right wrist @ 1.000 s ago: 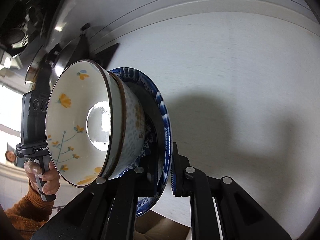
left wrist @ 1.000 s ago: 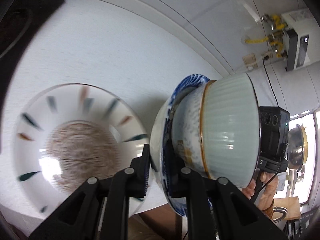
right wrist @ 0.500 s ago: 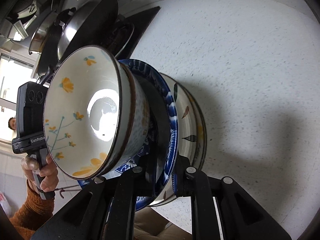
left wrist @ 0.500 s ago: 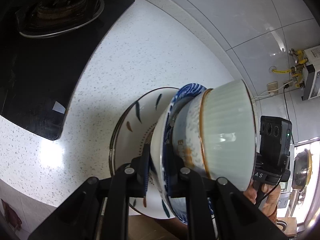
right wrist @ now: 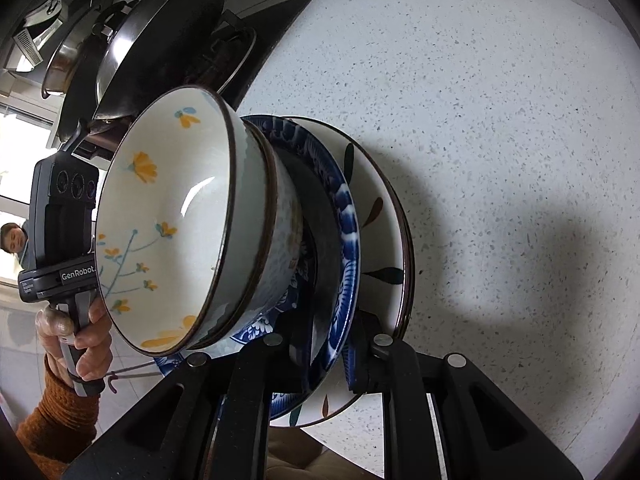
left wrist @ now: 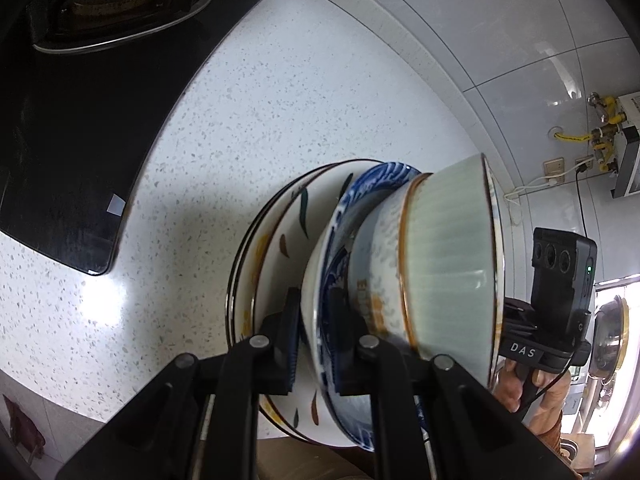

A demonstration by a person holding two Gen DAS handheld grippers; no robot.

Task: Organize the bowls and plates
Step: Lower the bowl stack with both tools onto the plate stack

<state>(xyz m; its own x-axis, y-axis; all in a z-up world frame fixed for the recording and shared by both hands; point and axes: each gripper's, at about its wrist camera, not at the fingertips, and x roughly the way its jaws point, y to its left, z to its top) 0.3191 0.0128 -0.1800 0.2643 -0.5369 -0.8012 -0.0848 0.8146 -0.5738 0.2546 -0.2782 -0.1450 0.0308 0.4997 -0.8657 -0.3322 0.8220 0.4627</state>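
On the left, the left gripper (left wrist: 314, 336) is clamped hard on the rim of the blue patterned plate (left wrist: 360, 192). That plate carries two nested bowls: a speckled bowl (right wrist: 276, 248) underneath and a flowered bowl (right wrist: 168, 224) sitting inside it. The stack hangs just over the leaf-painted plate (right wrist: 376, 208) on the speckled white counter (right wrist: 500, 120); whether they touch is unclear. Over on the right, the right gripper (right wrist: 330, 354) bites the opposite rim. The black stove (left wrist: 80, 120) sits beyond, with a wok (right wrist: 160, 40) on it.
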